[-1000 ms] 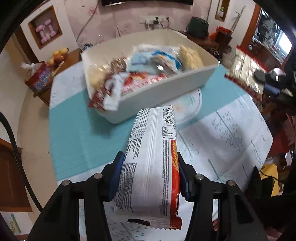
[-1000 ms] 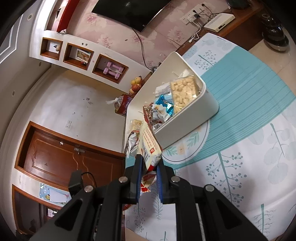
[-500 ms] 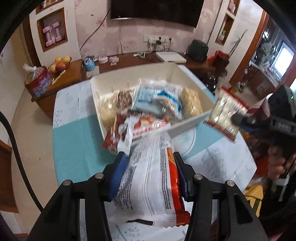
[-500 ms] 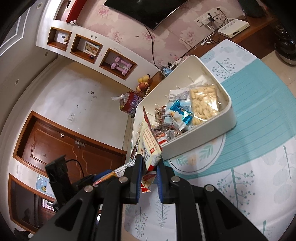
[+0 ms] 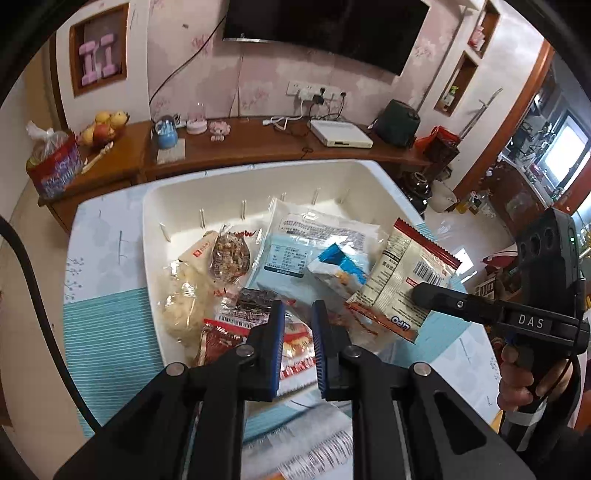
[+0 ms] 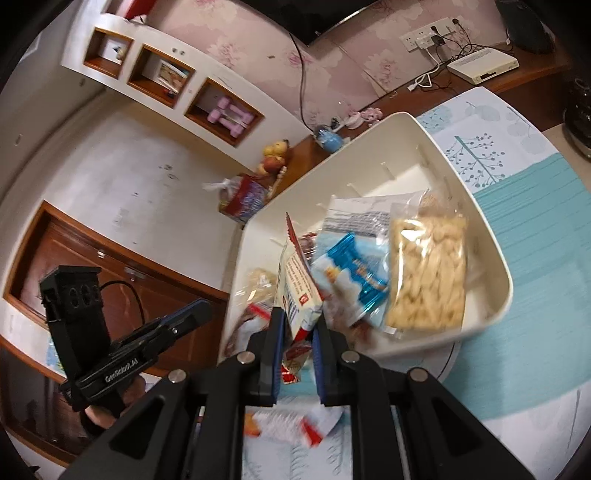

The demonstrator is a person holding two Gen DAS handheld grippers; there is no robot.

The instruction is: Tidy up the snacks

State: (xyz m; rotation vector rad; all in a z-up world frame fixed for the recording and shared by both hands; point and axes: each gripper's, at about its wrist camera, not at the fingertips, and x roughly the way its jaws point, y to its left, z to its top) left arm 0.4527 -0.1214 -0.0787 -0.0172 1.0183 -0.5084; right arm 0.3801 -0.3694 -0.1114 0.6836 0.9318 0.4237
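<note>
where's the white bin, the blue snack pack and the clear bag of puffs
white bin (image 6: 491, 258), right wrist view, its right wall
blue snack pack (image 6: 354, 273), right wrist view, middle of its blue front
clear bag of puffs (image 6: 428, 273), right wrist view, middle of the bag

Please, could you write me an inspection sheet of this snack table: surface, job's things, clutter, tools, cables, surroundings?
Surface: table under a teal and white tree-print cloth.
Job's things: white bin holds many snacks, among them a clear bag of puffs and a blue packet; a blurred packet is below the tools, outside the bin.
Clutter: nothing seen.
Tools: left tool shut, just closed, nothing between its fingers; right tool shut on a cream red-edged packet over the bin.
Cables: black cable down the wall; plugs at the sockets.
Surroundings: television, wooden sideboard with fruit.
</note>
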